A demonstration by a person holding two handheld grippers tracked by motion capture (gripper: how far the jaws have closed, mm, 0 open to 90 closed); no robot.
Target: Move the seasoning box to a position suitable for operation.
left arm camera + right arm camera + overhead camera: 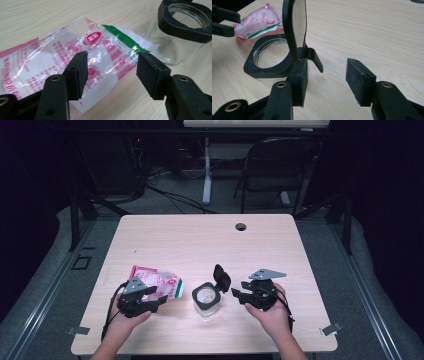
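Here, I had my left claw [112,72] spread wide and empty just over the crinkled pink-and-white plastic packet with a green strip [75,57], which lay flat on the pale wood-grain table [200,240]. My right claw [327,80], likewise wide and gripping nothing, sat beside the raised black flip lid [294,30] of the clear square jar with a black collar [205,297], open just right of the packet. The step in hand, as I judged it, was picking up the packet; next I would need to pinch its edge and carry it to the jar's mouth. Beyond the table stood a dark folding chair [280,165] and trailing floor cables [165,190].
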